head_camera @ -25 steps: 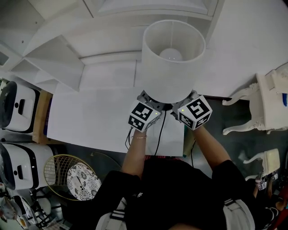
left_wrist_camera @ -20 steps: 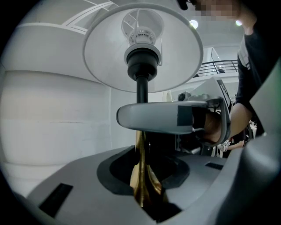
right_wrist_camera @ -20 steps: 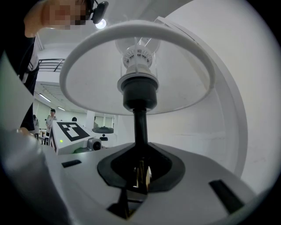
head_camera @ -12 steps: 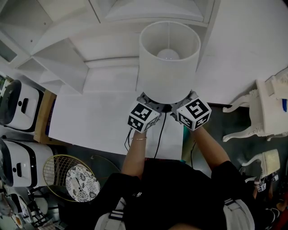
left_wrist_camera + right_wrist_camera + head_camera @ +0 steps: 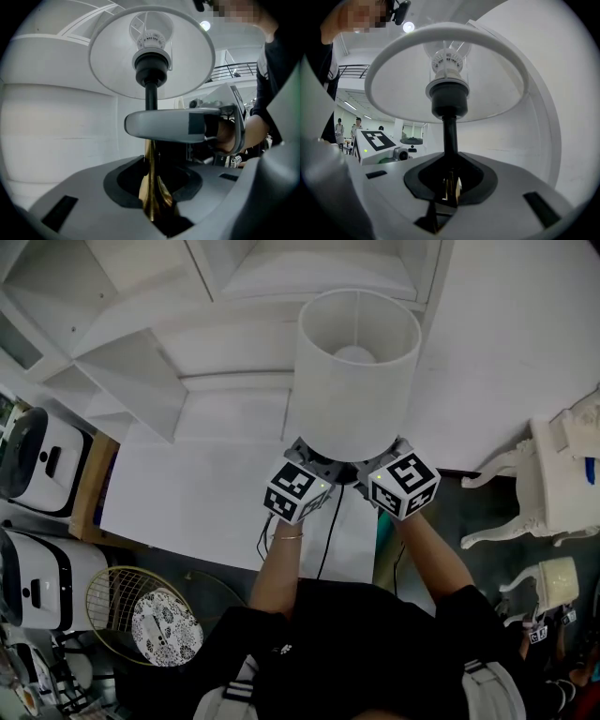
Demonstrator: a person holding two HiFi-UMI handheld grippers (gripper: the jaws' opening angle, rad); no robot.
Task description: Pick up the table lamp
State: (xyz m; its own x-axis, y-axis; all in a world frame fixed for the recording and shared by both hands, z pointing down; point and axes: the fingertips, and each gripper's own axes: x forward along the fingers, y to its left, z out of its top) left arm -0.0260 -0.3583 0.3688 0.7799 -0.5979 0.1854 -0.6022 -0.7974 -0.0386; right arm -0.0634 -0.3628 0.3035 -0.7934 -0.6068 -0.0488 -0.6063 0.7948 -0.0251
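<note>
shelving (image 5: 131, 362), white, flat-sided and stepped, rises at the far left of the smooth white table (image 5: 206, 502). a lift that swings far or left could knock the table lamp (image 5: 354, 381) against its edges. the lamp is over the table's near right part, just beyond the person. its drum shade (image 5: 345, 418) is a matte white cylinder, wide and light, set high on a thin post, so the load looks top-heavy and could tip about the grip. whether its foot is clear of the table i cannot tell, since the shade hides it.

left tongs (image 5: 152, 190) and right tongs (image 5: 449, 185) come in side by side from the near side under the shade. each is partly closed and clamped on the stem (image 5: 150, 159), with nothing else between them. that stem is slim polished brass, flaring lower down, then black up to the black socket (image 5: 447, 101). metal this slick and round could slide or twist in the pads if either squeeze eases or the two hands go up unevenly. black cord (image 5: 328, 535), thin and limp, trails over the table's near edge and could snag or pull taut.
</note>
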